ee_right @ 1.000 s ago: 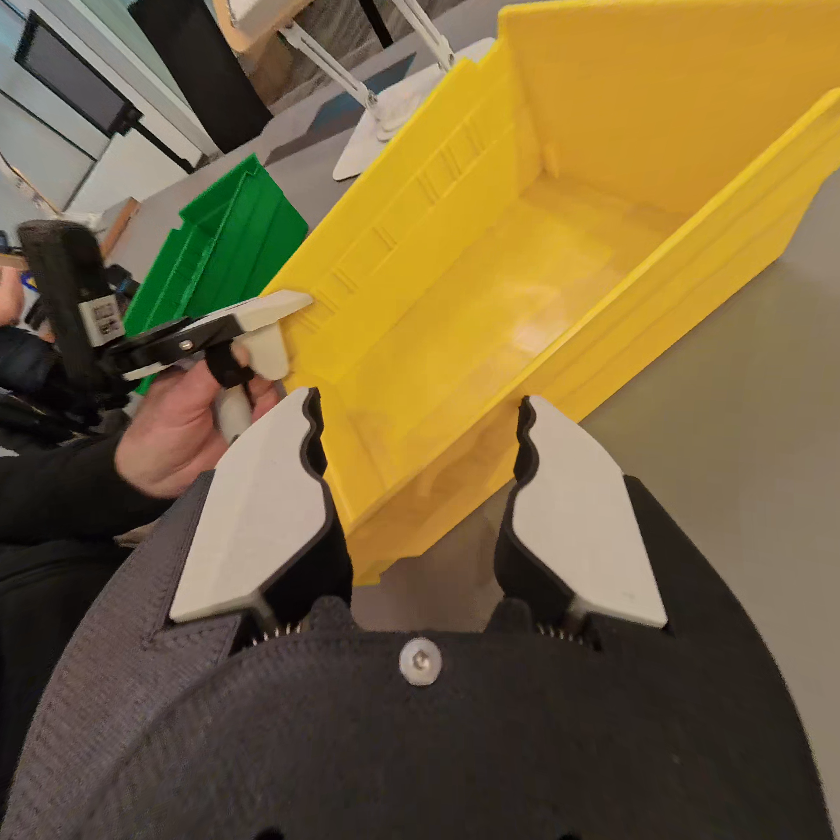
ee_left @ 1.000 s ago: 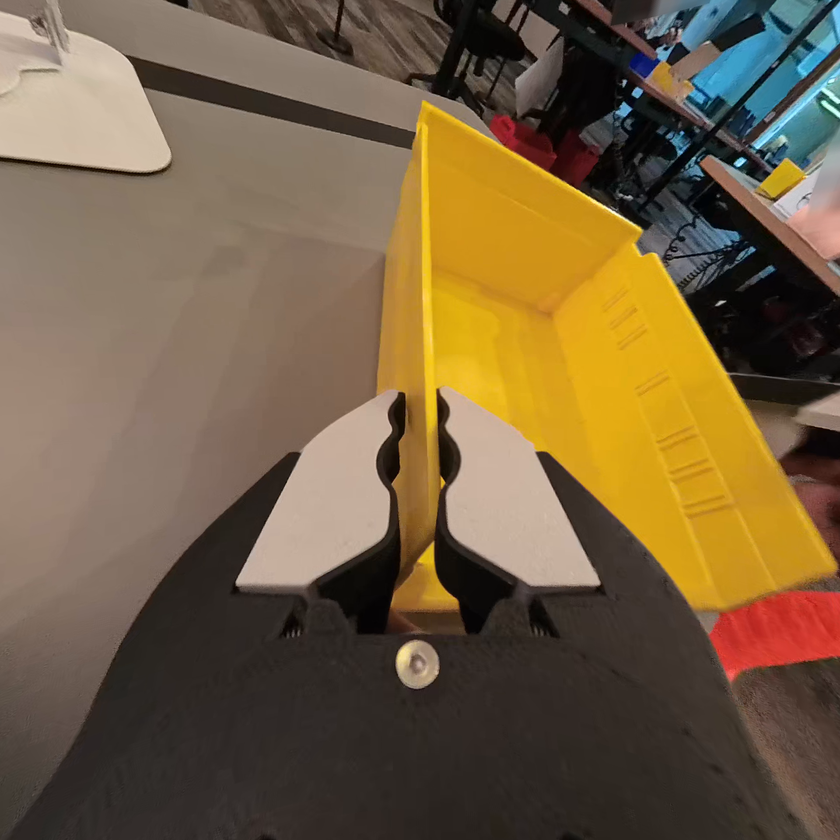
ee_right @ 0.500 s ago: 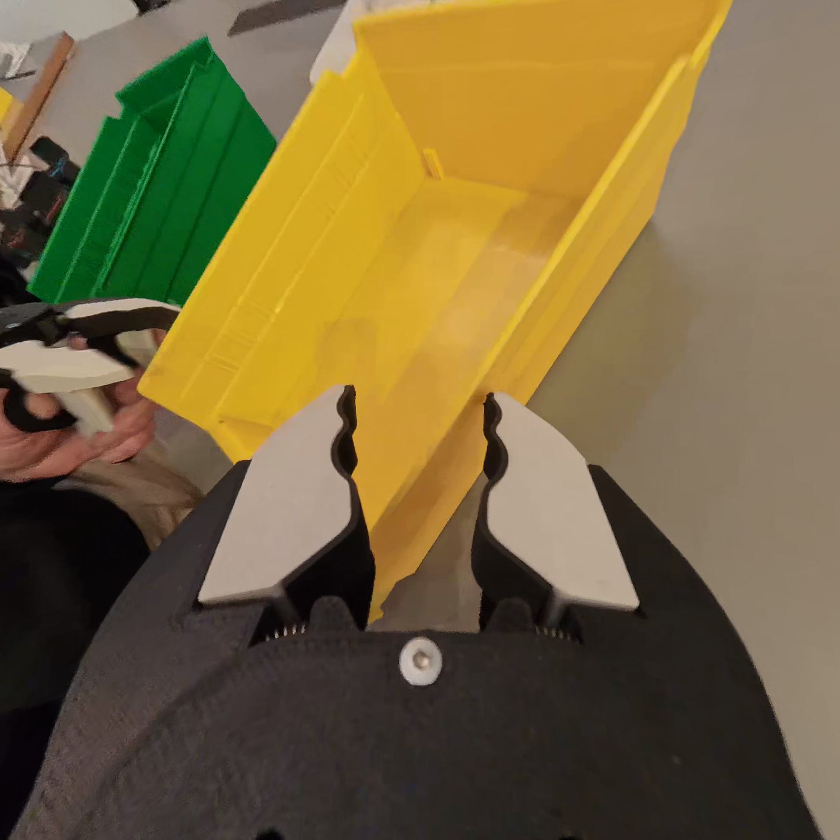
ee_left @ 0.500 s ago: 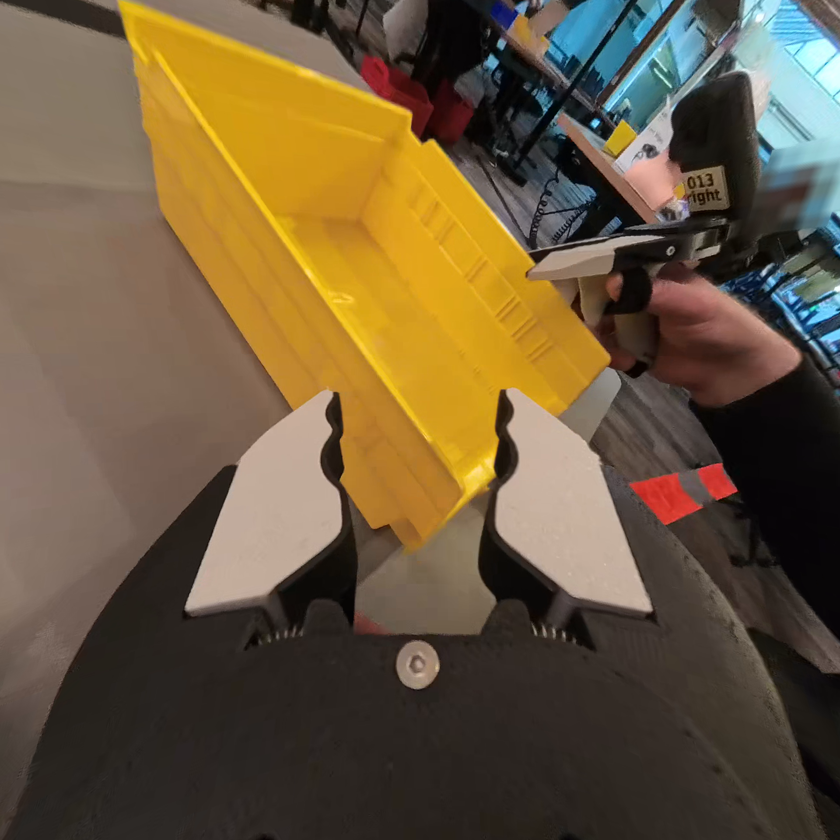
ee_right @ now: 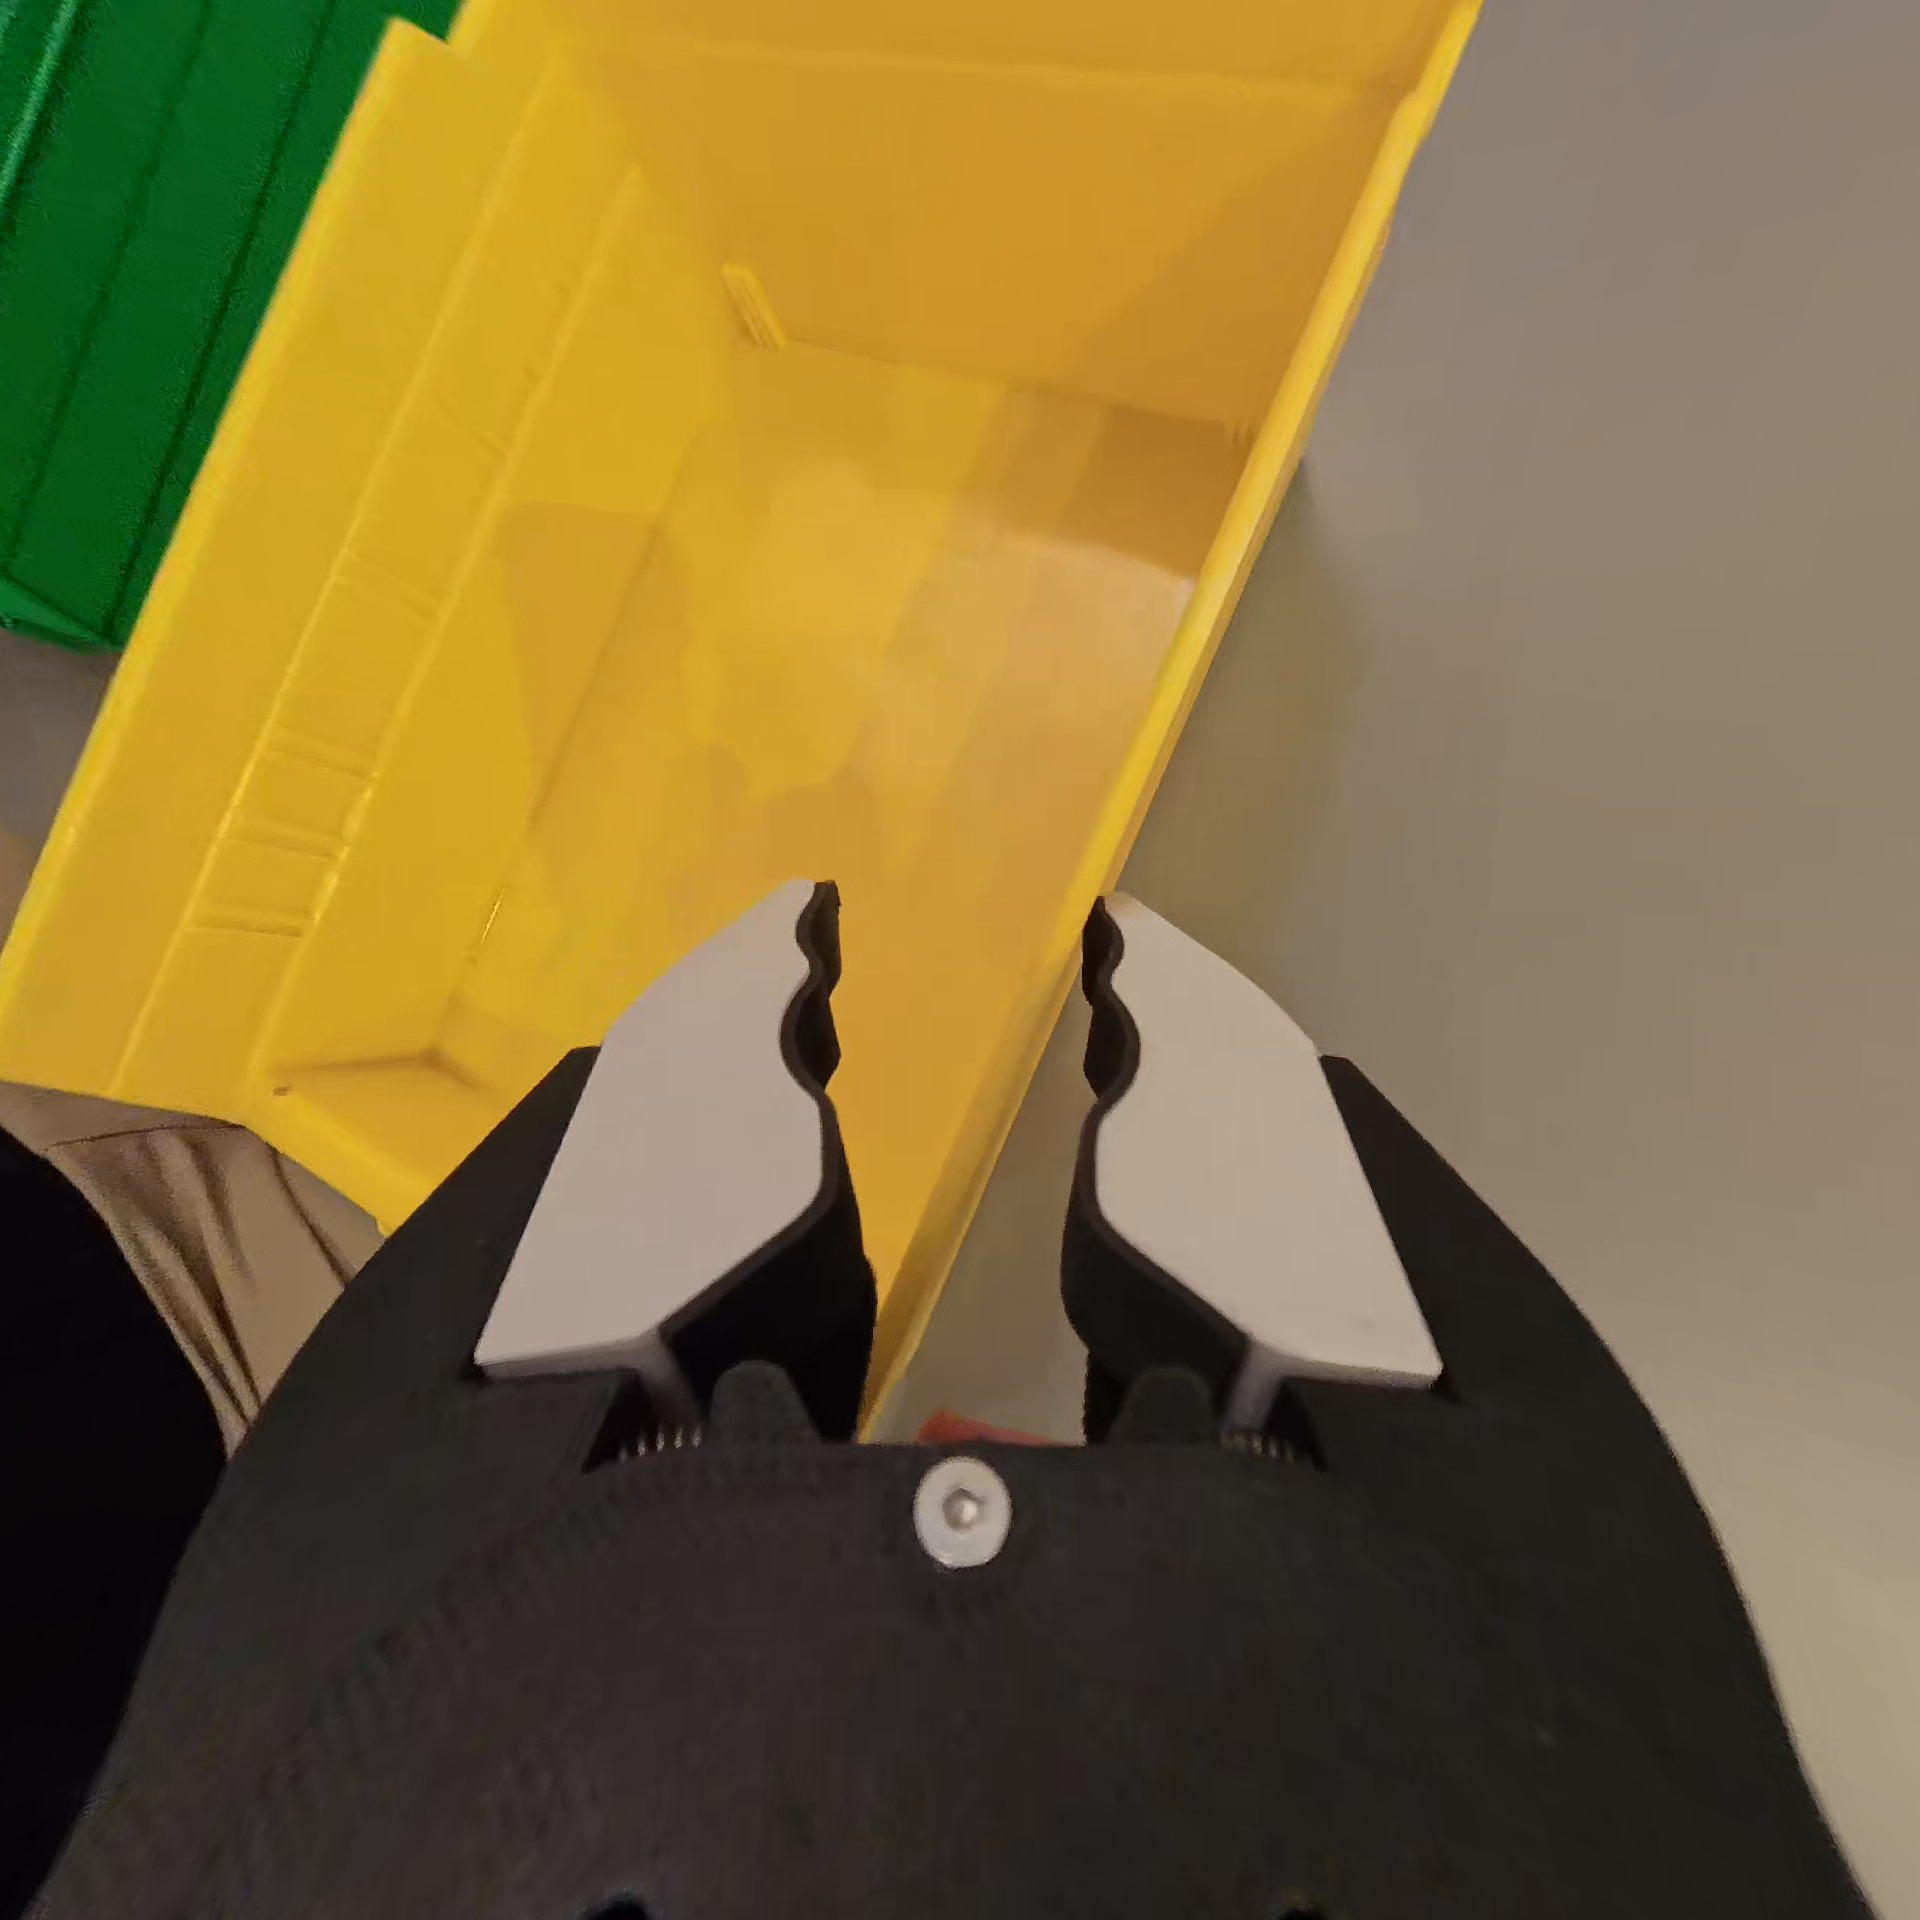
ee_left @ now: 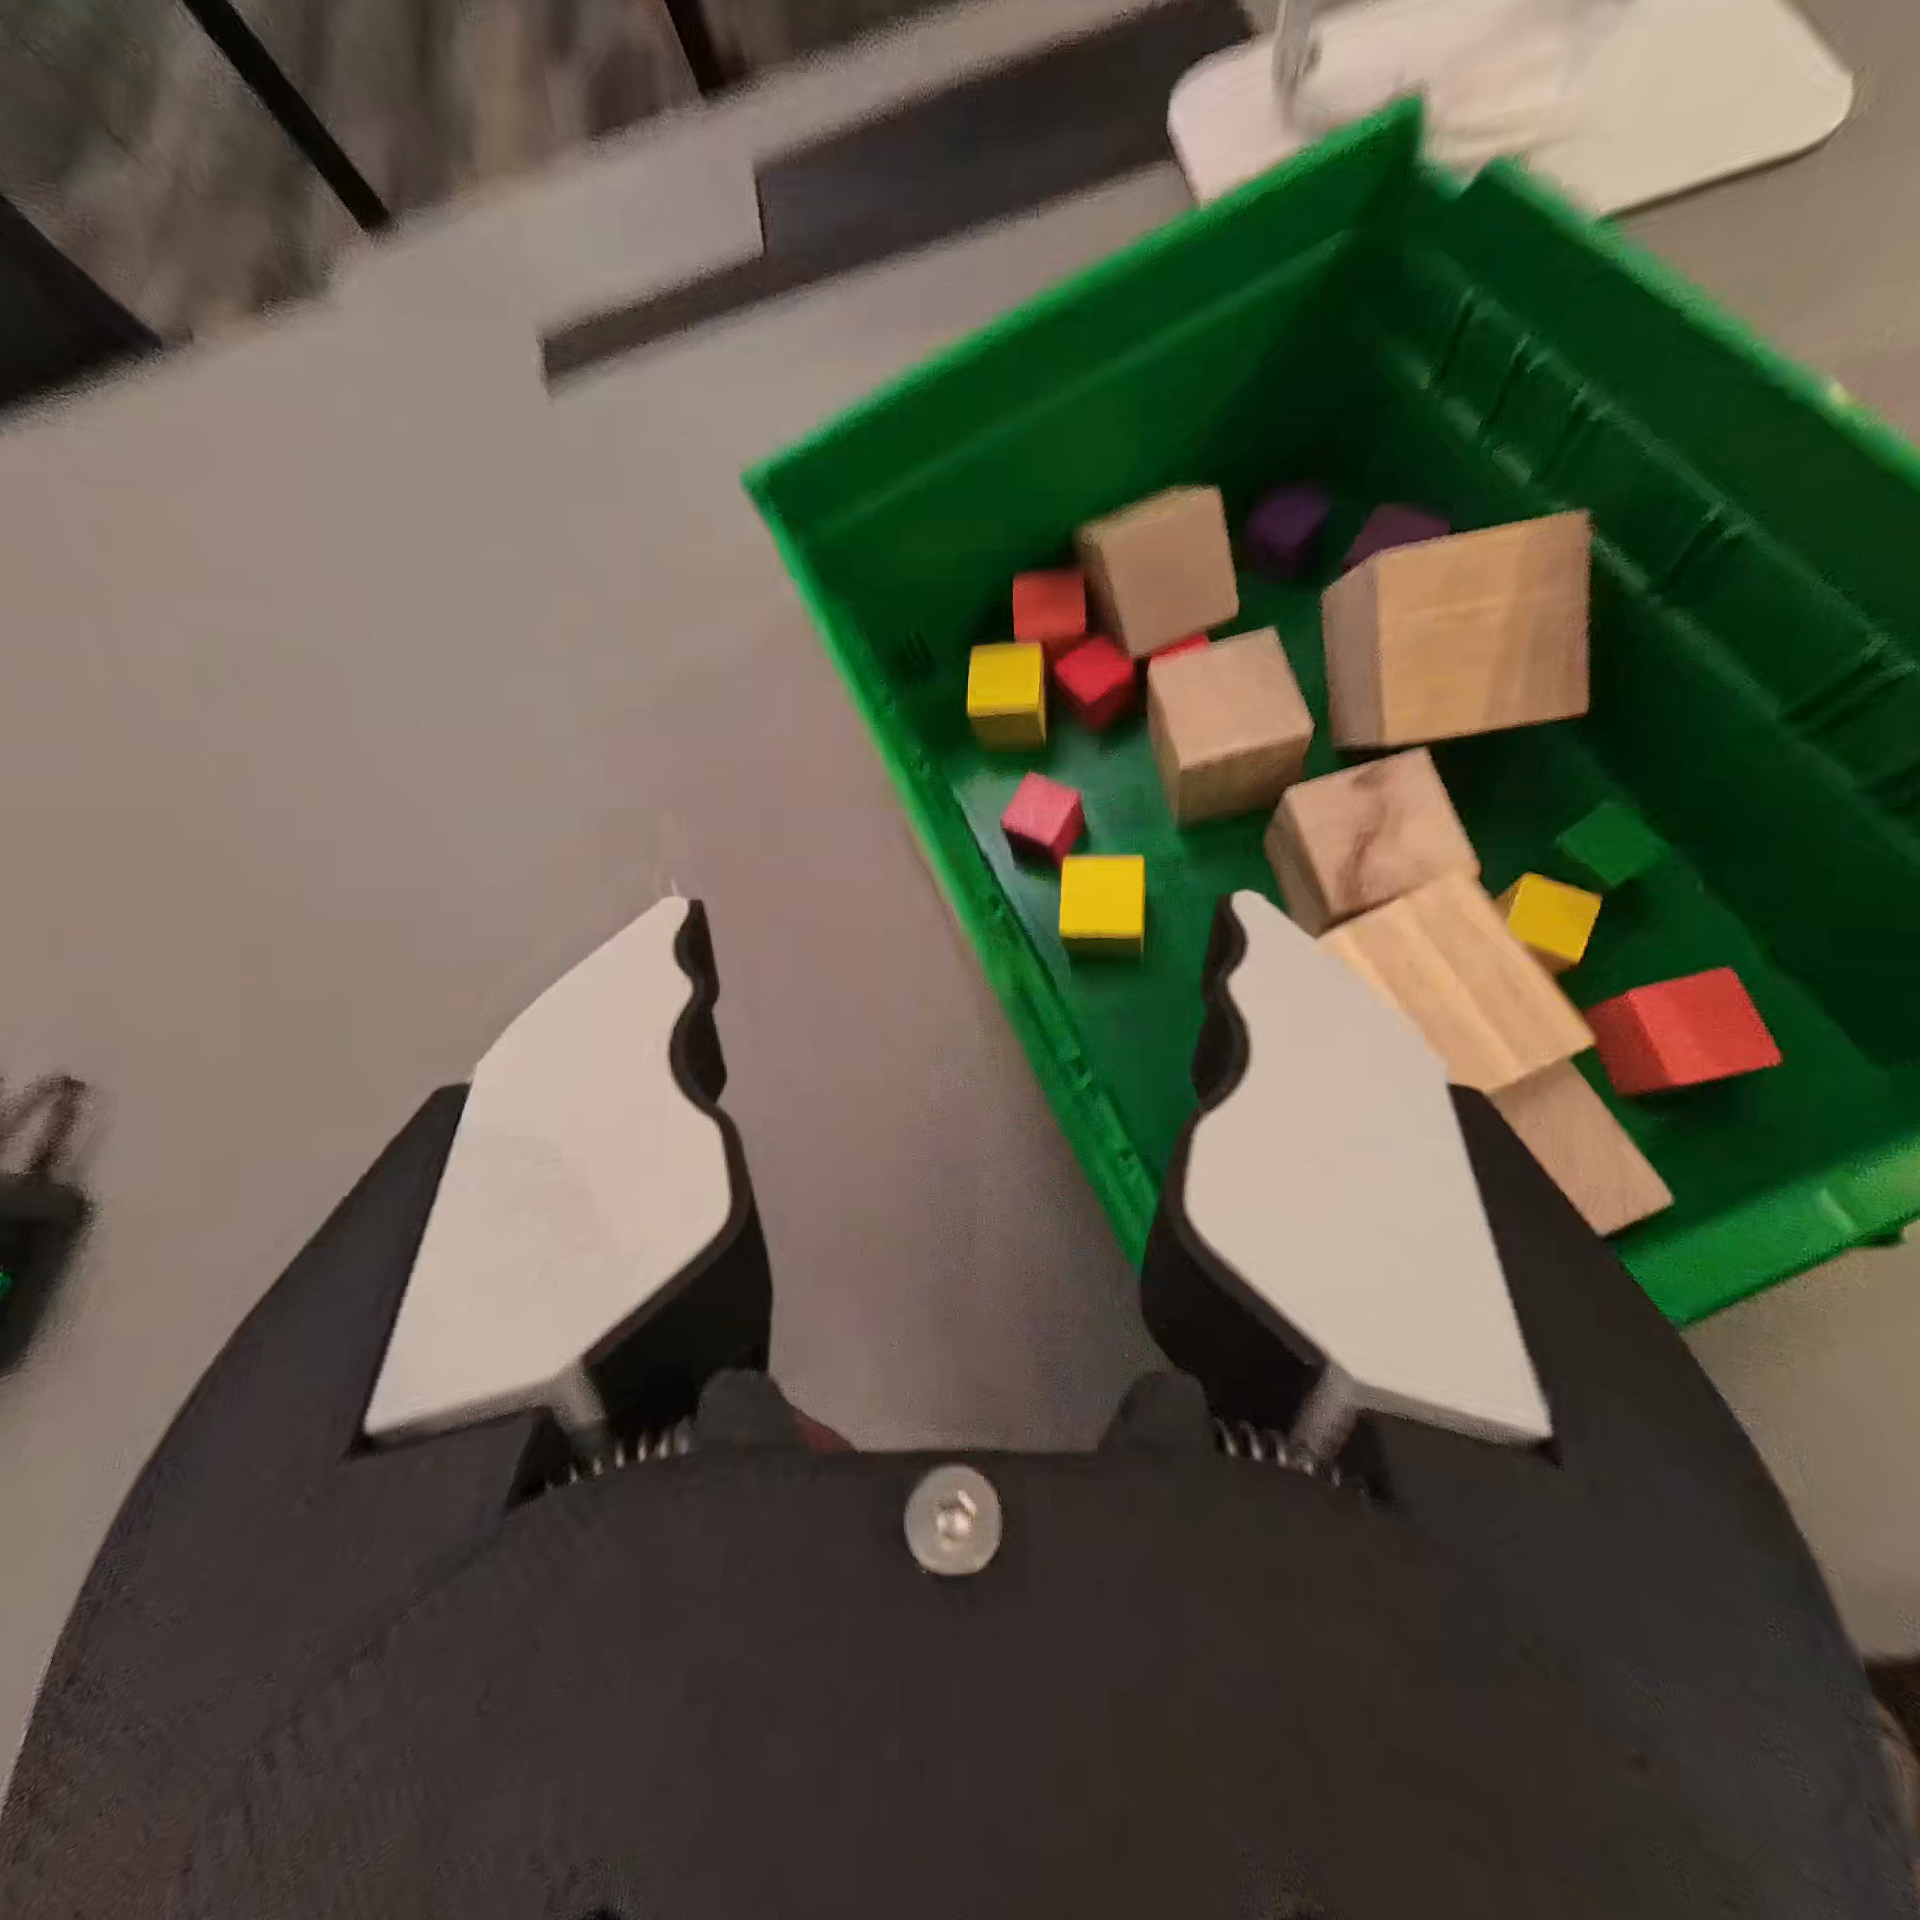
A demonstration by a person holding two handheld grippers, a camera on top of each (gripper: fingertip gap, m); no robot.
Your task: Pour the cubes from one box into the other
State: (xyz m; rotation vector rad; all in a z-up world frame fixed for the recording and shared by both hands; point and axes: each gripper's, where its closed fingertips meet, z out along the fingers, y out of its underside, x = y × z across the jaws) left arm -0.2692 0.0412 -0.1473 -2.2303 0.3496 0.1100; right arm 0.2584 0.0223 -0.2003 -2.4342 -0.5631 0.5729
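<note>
While the left gripper point(ee_left: 961, 914) hangs over the grey table point(ee_left: 364, 675), its pale fingers with wavy black pads stand wide apart with nothing between them. Only bare matte tabletop shows in the gap. Ahead and to the right of its right finger sits the green box point(ee_left: 1039, 416), a glossy plastic bin with ribbed inner walls; the near long wall runs just beside that fingertip. Inside lie the cubes point(ee_left: 1226, 722): several plain wooden blocks with visible grain, one much larger than the others, mixed with small painted ones in red, yellow, purple and green. Some wooden blocks are partly hidden behind the right finger. Beyond the box, far ahead, a white flat base point(ee_left: 1662, 94) with rounded corners rests on the table. This view is blurred by motion.

From the right wrist view, the right gripper point(ee_right: 956, 904) is partly open, holding nothing, its two fingers straddling the right long wall of the yellow box point(ee_right: 416, 520). The left finger lies over the box's inside, the right finger over the grey table point(ee_right: 1610, 520) outside; whether either pad touches the wall I cannot tell. The box is smooth, shiny plastic, a slot-marked left wall, no cubes on its floor. Ahead and left of it, the green box point(ee_right: 125, 260) shows its ribbed outer side, close against the yellow one.
</note>
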